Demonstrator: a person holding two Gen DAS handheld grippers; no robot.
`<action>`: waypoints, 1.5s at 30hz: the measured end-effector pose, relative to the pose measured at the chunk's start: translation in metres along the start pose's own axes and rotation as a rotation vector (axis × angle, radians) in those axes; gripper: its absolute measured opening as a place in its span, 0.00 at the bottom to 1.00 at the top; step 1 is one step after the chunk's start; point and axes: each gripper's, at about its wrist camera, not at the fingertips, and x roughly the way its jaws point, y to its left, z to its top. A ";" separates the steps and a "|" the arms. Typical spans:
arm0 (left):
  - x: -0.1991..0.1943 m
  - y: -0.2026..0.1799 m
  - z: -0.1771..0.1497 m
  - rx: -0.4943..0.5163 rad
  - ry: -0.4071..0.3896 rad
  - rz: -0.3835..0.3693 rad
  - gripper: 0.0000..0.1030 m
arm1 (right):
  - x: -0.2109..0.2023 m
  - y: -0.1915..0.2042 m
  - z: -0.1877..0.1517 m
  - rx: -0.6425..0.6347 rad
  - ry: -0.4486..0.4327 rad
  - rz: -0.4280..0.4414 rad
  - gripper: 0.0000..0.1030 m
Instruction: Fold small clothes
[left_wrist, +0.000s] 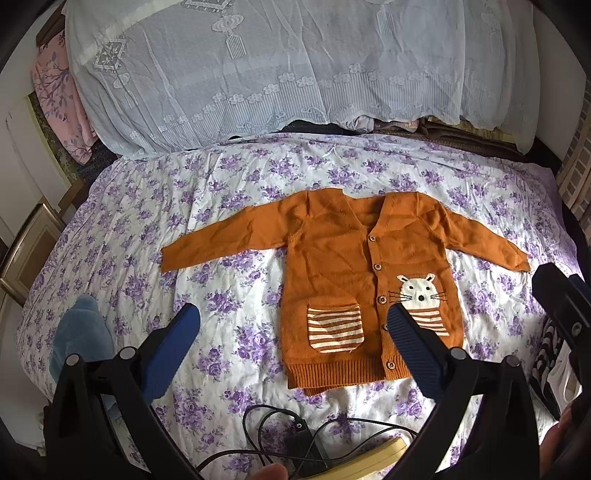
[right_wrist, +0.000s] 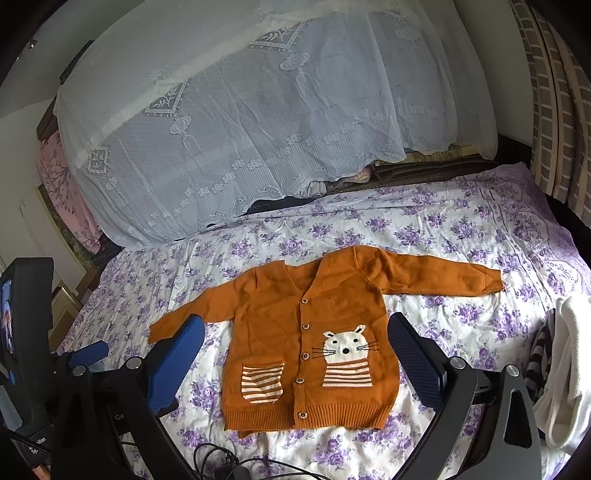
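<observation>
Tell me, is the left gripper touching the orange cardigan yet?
Cannot tell. In the left wrist view the left gripper stands open, one finger overlapping the orange cardigan, but nothing shows whether it rests on the knit or hovers above.

On the right gripper, the black frame beneath its left-hand blue finger carries pale letters that read "Ge", and the rest of the word is hidden. A black part at the lower left edge of the right wrist view bears small white print in two lines; one line ends in what looks like "ation" and the other begins with "Sp", too blurred to read whole. The small lit screen at the left edge is too small to read.
</observation>
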 end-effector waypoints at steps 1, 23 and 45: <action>0.000 0.000 0.000 0.000 0.000 0.000 0.96 | 0.000 0.000 0.000 0.000 0.001 0.000 0.97; 0.002 -0.003 -0.004 0.004 0.005 -0.002 0.96 | -0.002 -0.003 -0.003 0.002 0.009 -0.002 0.97; 0.005 0.003 -0.005 0.002 0.023 0.007 0.96 | 0.002 -0.005 -0.007 0.012 0.021 -0.007 0.97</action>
